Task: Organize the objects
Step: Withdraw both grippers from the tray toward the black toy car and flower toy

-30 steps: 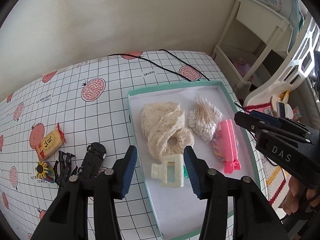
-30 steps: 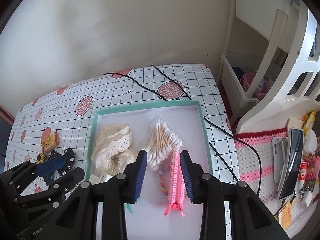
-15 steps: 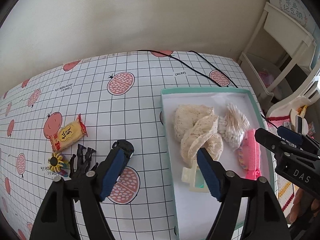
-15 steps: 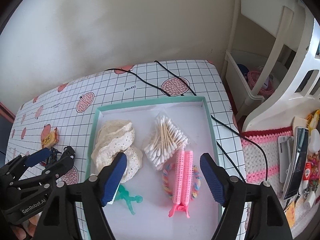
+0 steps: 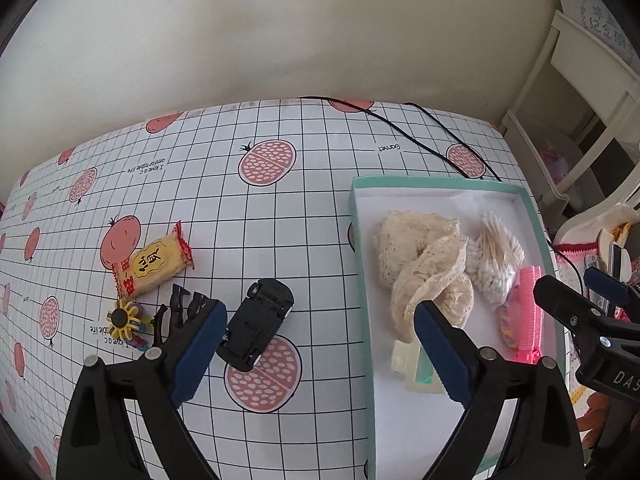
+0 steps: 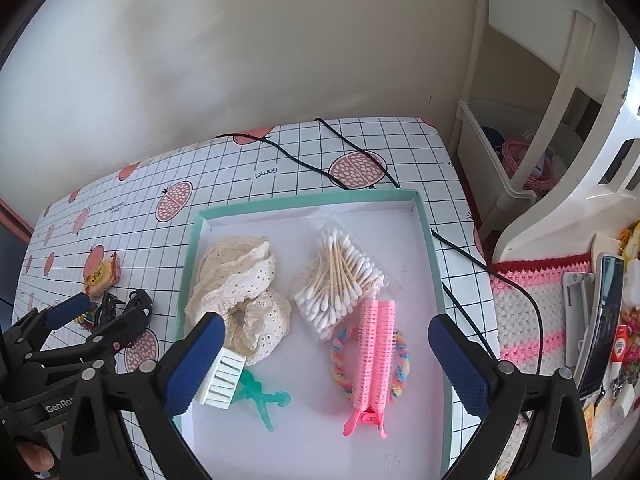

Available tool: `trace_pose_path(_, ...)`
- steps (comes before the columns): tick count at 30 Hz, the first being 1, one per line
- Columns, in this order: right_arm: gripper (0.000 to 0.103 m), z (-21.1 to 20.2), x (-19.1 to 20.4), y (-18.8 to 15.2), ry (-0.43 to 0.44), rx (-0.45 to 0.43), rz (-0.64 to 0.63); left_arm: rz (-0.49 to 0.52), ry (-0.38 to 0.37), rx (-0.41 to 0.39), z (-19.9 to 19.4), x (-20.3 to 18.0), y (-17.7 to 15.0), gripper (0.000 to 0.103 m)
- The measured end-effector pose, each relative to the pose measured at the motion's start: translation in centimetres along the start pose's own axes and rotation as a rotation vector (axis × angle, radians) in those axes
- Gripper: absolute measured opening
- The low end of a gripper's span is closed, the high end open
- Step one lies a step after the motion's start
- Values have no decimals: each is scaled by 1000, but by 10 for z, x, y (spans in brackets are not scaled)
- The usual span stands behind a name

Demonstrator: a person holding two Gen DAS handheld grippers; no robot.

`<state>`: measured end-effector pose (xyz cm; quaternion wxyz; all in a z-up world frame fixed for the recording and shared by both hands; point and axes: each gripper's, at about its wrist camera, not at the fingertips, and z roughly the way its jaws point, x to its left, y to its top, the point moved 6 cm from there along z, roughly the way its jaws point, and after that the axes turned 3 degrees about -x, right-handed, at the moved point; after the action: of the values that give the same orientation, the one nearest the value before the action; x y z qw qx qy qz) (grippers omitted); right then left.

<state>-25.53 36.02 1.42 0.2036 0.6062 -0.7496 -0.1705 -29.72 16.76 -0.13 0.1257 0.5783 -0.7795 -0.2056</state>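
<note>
My left gripper (image 5: 320,344) hangs open and holds nothing, straddling the left rim of the teal tray (image 5: 360,280). A black toy car (image 5: 260,324) lies on the table just ahead of its left finger. Beside the car are a black claw clip (image 5: 180,308), a yellow flower piece (image 5: 122,320) and a yellow snack packet (image 5: 154,264). My right gripper (image 6: 328,360) is open wide above the tray (image 6: 432,260). In the tray lie cream lace fabric (image 6: 240,288), cotton swabs (image 6: 340,280), a pink roller clip (image 6: 374,356) on a colourful hair tie (image 6: 402,364), a cream claw clip (image 6: 222,376) and a teal clip (image 6: 264,396).
A black cable (image 6: 352,148) crosses the back of the table and runs down past the tray's right side. A white shelf unit (image 6: 520,140) stands at the right. A pink knitted mat (image 6: 532,320) with a phone and small items lies beyond the table's right edge.
Both grippers have opened wide. The left one let go of the cream claw clip in the tray and swung left towards the car. The right one released the pink roller clip.
</note>
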Motion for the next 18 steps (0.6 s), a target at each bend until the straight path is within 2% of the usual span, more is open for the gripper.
trace_pose_path(18,103,-1,-2,0,-6,0,9,-14,11,6,1,5,-1,95)
